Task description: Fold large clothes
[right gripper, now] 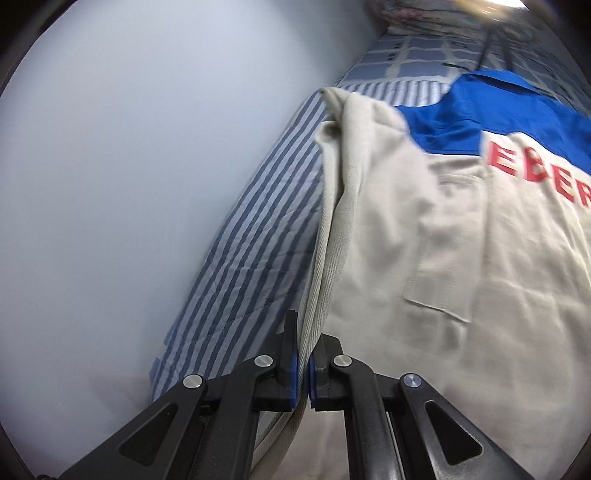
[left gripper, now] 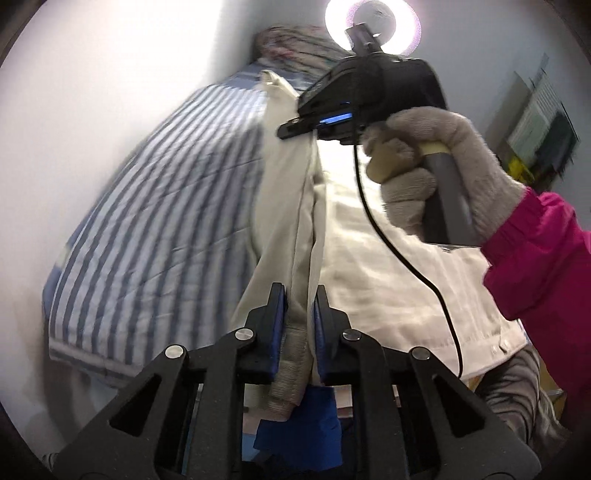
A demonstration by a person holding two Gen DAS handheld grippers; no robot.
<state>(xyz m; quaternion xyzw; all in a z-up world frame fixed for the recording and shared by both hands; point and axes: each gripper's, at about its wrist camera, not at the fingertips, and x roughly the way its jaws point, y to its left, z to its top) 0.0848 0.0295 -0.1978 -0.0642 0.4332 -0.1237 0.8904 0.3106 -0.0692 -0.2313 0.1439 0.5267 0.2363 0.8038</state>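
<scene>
Garments: one jacket (right gripper: pixel 424 229), beige with a blue yoke, bearing one line of red lettering (right gripper: pixel 539 177) and one pocket flap (right gripper: pixel 439 302). Bedding: one striped quilt (left gripper: pixel 155 229) on one bed. Grippers: two; left gripper (left gripper: pixel 300 295), right gripper (right gripper: pixel 303 343), two fingers each. Gloved hands: one (left gripper: pixel 436 166), at three o'clock in the left view. Ring lights: one (left gripper: pixel 373 22), at twelve o'clock.

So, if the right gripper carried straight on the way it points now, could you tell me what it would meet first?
Probably the beige jacket itself: the right gripper is shut on its edge, which runs ahead along the striped bedding. Depth is unclear.
</scene>
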